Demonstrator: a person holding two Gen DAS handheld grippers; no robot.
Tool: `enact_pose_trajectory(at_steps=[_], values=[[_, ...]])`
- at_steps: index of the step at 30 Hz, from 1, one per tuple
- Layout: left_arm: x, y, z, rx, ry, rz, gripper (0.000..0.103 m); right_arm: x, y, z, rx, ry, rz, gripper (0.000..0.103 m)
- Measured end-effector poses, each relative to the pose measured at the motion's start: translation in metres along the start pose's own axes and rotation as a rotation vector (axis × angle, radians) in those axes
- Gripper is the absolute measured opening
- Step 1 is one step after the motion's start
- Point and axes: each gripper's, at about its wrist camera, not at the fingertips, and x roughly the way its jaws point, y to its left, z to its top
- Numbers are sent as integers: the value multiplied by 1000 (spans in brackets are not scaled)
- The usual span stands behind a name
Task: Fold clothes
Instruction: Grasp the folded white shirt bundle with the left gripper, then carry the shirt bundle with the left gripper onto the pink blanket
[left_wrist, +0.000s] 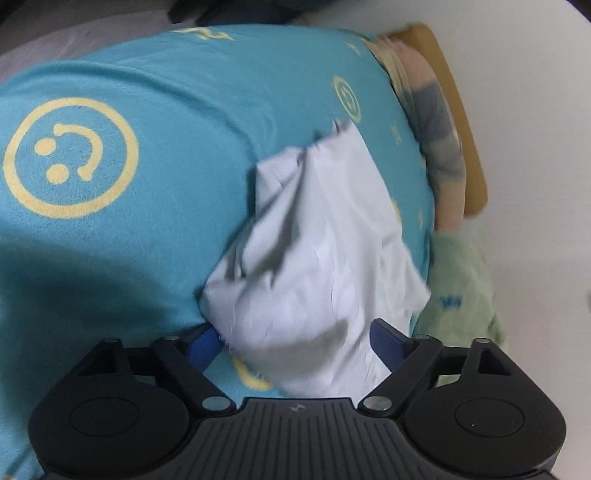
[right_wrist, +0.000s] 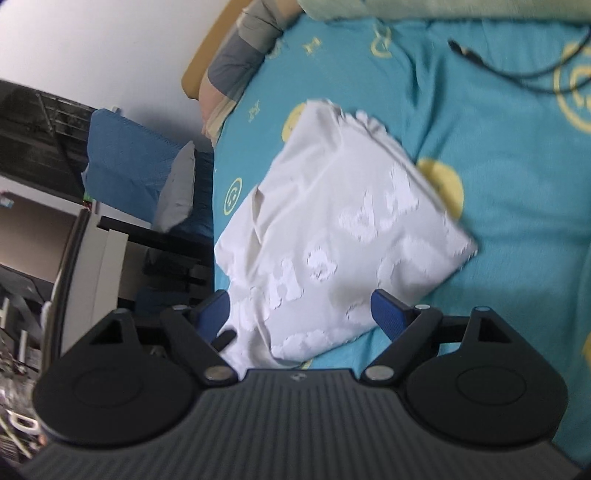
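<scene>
One white garment (right_wrist: 332, 236) lies folded on one teal bedsheet (right_wrist: 498, 166), at twelve o'clock from both grippers, left (left_wrist: 295, 332) and right (right_wrist: 299, 306); both gape open, cloth between fingers unpinched.

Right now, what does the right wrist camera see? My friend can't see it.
A folded white garment with raised white lettering lies on a teal bedsheet printed with yellow smiley faces. The right hand-held gripper hangs over its near edge, jaws wide open. A black cable lies beyond.
</scene>
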Motion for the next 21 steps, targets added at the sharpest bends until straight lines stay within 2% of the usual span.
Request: enact_pose_trajectory(at_steps=[2, 3, 5, 8, 10, 12, 16, 19, 20, 21], values=[[-1, 4, 1, -21, -12, 11, 55, 4, -4, -1, 33, 22, 18, 86], [-2, 6, 0, -26, -18, 20, 51, 7, -8, -2, 64, 35, 34, 86], [-6, 5, -2, -16, -32, 6, 34, 11, -14, -3, 136, 61, 82, 86], [-16, -3, -5, 31, -59, -28, 24, 23, -19, -6, 215, 107, 144, 86], [-23, -9, -10, 59, -80, -45, 22, 32, -22, -7, 255, 143, 167, 86], [-28, -11, -11, 61, -88, -70, 21, 37, -29, -6, 312, 143, 168, 87], [-36, -15, -14, 63, -101, -115, 20, 28, -45, -4, 406, 76, 93, 86], [-36, -17, -12, 56, -108, -131, 20, 19, -51, -3, 419, 1, 39, 85], [-36, -16, -11, 55, -108, -133, 20, 17, -53, -1, 425, -29, 26, 83], [-36, -16, -10, 53, -107, -134, 20, 15, -56, 1, 434, -60, 20, 75]])
